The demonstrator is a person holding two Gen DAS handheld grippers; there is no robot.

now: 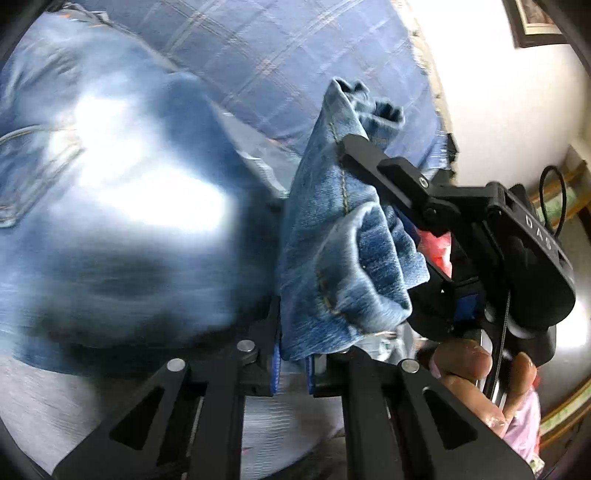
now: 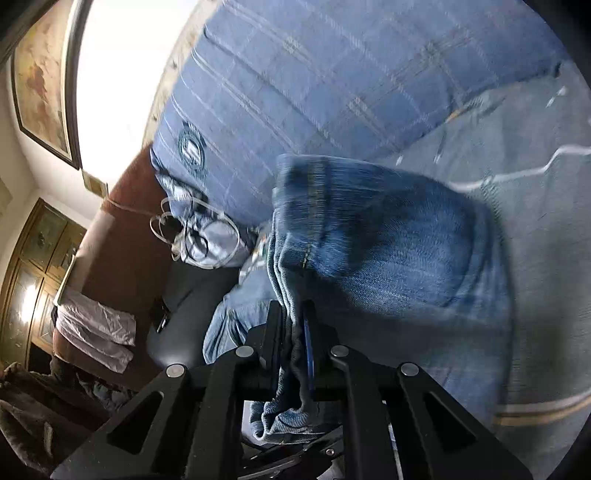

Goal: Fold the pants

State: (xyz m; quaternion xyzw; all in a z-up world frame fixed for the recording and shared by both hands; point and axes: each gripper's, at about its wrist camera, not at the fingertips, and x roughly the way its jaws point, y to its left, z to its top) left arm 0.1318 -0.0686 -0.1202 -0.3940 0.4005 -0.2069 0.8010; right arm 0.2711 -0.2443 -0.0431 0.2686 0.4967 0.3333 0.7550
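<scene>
While clamped at the hem, one pair of blue jeans (image 1: 110, 206) fills the left and centre of the left wrist view, faded pale at the middle, blurred. Left gripper (image 1: 293, 365) at bottom centre, jaws pressed together on a bunched fold of denim, two blue pads just showing either side of the cloth. Right gripper (image 1: 369, 158) at centre right of the same view, reaching in from the right, jaws pinching the same bunch higher up, beside a line of tan stitching. One hand (image 1: 480, 384) at lower right, two fingers visible wrapped round the black handle. One blue checked bedspread (image 1: 280, 55) across the top, under the jeans. One framed picture (image 1: 532, 18) in the top right corner.

From the right wrist view: jeans (image 2: 388, 251) at centre and right, hem edge uppermost, several layers stacked together and running down into the right gripper (image 2: 291, 354) at bottom centre, jaws closed tight on those layers, a loose end of denim hanging below them. Bedspread (image 2: 332, 81) across the top and right. One pair of glasses (image 2: 192, 236) at centre left, beside the jeans, apart from them. One framed picture (image 2: 40, 81) at upper left. One folded pale cloth (image 2: 96, 332) at lower left, well apart from the jeans. Left gripper not seen in this view.
</scene>
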